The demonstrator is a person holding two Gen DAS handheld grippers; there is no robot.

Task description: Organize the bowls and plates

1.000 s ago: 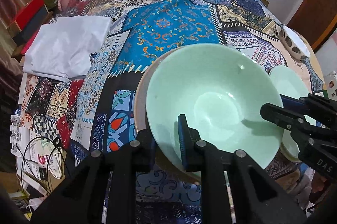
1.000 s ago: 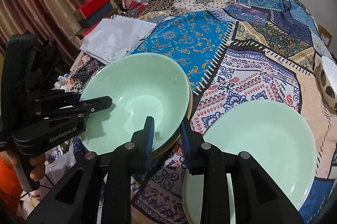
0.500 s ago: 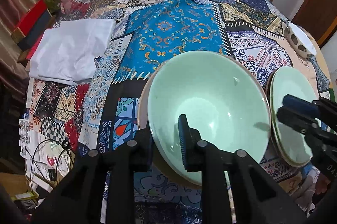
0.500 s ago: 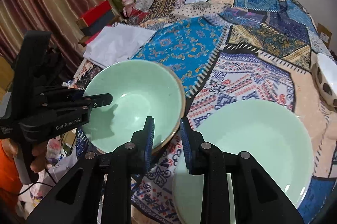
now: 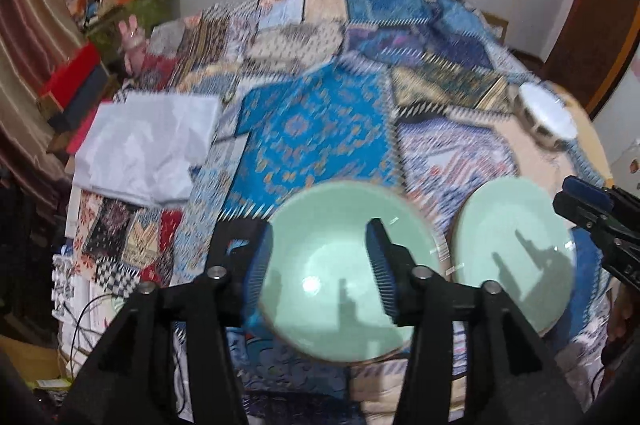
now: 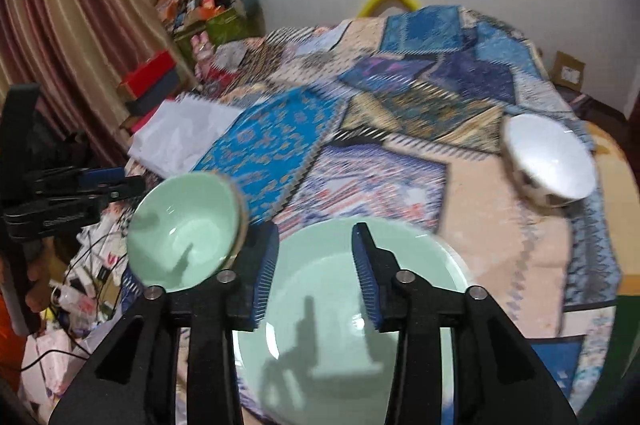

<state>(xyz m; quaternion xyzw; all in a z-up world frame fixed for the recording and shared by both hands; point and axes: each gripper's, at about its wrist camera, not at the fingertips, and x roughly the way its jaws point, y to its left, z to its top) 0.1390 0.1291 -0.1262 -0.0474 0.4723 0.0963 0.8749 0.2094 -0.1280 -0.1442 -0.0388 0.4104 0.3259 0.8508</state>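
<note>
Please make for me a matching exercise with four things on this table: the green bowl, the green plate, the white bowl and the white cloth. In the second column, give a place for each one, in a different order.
Things:
1. green bowl
2. green plate
3. white bowl
4. white cloth

Places, as the right wrist camera shows them:
A. far right side of the table
B. directly below the right gripper, whose jaws are opening with nothing between them
C. left edge of the table, behind the green bowl
D. front left, beside the left gripper

Pairs: 1-D, 2-B, 3-A, 4-C
</note>
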